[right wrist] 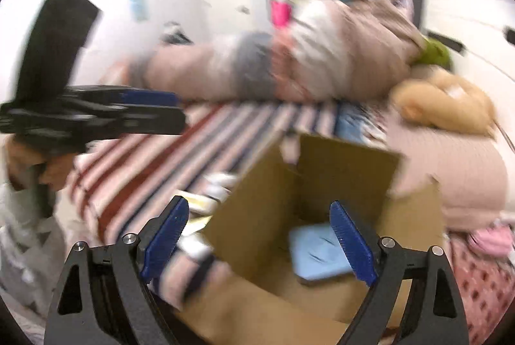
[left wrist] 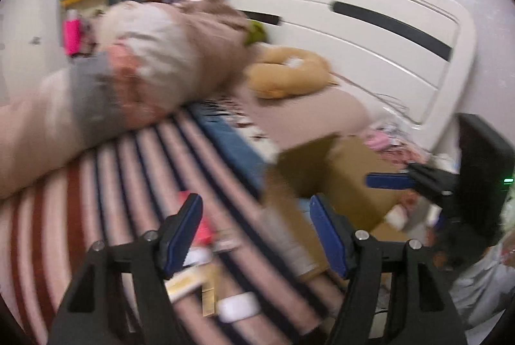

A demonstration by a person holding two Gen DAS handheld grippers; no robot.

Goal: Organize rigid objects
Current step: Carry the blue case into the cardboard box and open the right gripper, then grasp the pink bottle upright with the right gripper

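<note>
Near the bed's edge sits an open cardboard box (right wrist: pixel 322 200); only the right wrist view shows the light-blue flat case (right wrist: pixel 313 251) lying inside it. Right claw (right wrist: pixel 260 235) and left claw (left wrist: pixel 257 235) both gape wide, holding nothing. Everything's pretty blurry.

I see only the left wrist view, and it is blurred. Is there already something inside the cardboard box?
Observer: Yes. The right wrist view shows a flat light-blue object on the floor of the cardboard box.
Operator: Does the right gripper hold something?
Observer: No. The right gripper is open and empty, above the box opening.
Operator: Are more items outside the box?
Observer: Some small blurred items lie on the striped blanket left of the box; I cannot identify them.
</note>
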